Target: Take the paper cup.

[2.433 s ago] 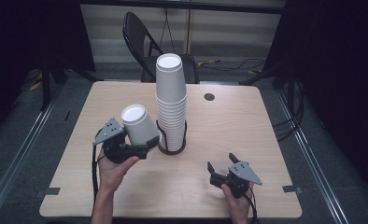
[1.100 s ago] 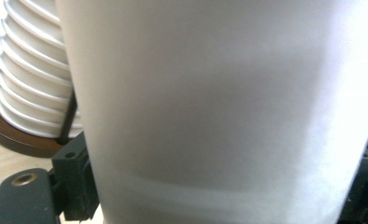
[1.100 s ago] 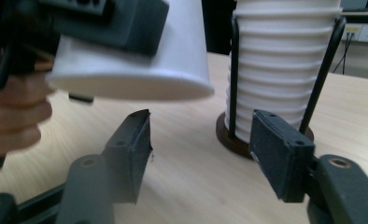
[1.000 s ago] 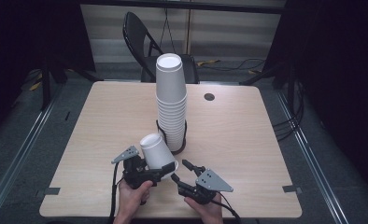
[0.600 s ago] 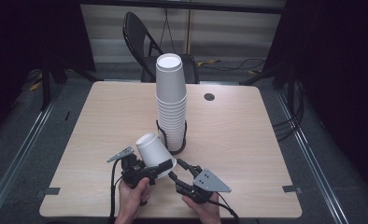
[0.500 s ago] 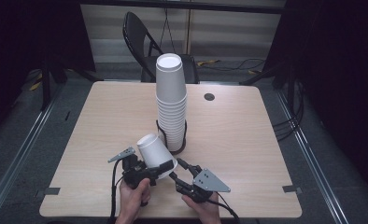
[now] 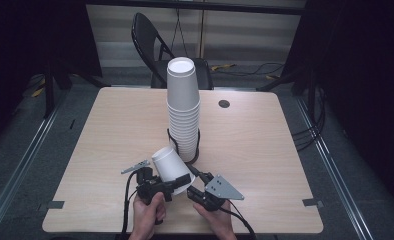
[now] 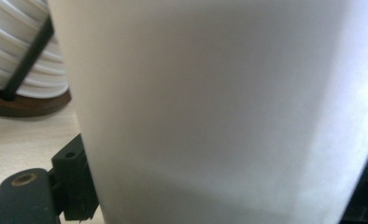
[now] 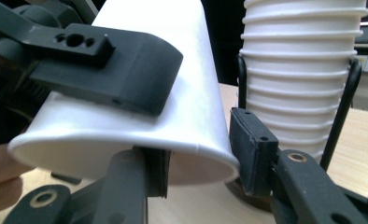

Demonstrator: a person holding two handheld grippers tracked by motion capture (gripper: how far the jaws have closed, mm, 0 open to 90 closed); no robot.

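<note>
Since the earliest frame both hands have come together near the bench's front edge, in front of the cup stack (image 7: 183,107). The left gripper (image 7: 155,186) has carried the single white cup (image 7: 171,169) from left of the stack to this spot, and the right gripper (image 7: 197,186) has come in from the front right corner to meet it. The right gripper's jaws have just been closing, with the cup's rim between them.

Left gripper: clamped narrow on the cup wall, cup tilted, mouth toward the right gripper. In the left gripper view the cup (image 8: 219,107) sits hard against the camera.

Right gripper: in the right gripper view one jaw is inside the cup's (image 9: 140,93) mouth, the other just outside the rim; a sliver of gap seems to remain at the outer pad, so no grip yet, as far as I can judge.

Stack (image 9: 299,70) stands in its wire holder (image 9: 345,98), untouched.

Reading: handover in progress. Left should hold until the right pinches the rim.
</note>
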